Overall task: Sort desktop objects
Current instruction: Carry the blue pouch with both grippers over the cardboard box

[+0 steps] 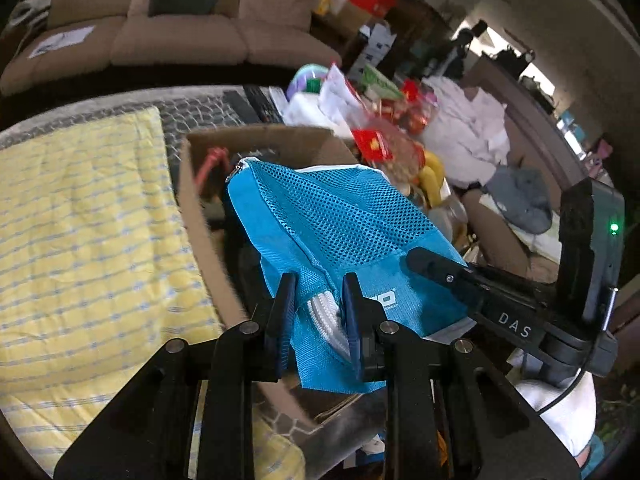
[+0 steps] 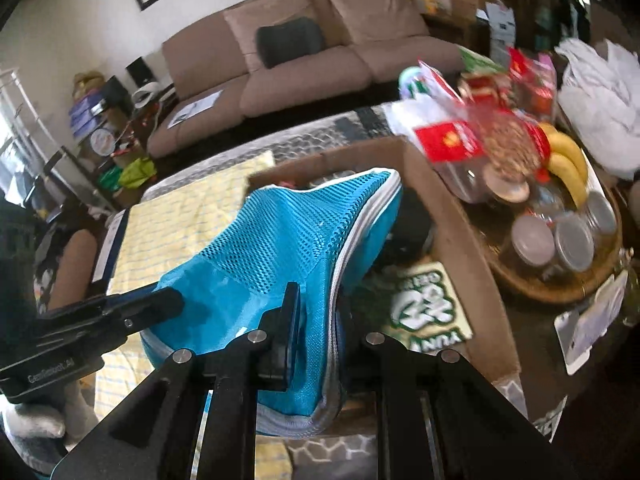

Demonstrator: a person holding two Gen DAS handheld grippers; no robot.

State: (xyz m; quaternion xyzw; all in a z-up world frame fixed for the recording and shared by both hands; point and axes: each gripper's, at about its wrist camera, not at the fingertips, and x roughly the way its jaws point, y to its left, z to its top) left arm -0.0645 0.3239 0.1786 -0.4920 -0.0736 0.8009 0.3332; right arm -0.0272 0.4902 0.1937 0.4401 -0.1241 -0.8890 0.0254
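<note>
Pouch point(image 1: 332, 216) stretched between us: my left gripper point(image 1: 318, 320) pinches its zipper hem, my right gripper point(image 2: 316, 320) clamps the other edge, keeping it above the cardboard box point(image 1: 192, 208) mid-frame.

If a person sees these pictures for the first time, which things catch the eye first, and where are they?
The bright blue mesh pouch stands out first: the left gripper and the right gripper both pinch it, over an open cardboard box. Left of the box lies a yellow striped cloth. On its right, in the right wrist view, bananas and lidded jars crowd a round tray.
</note>
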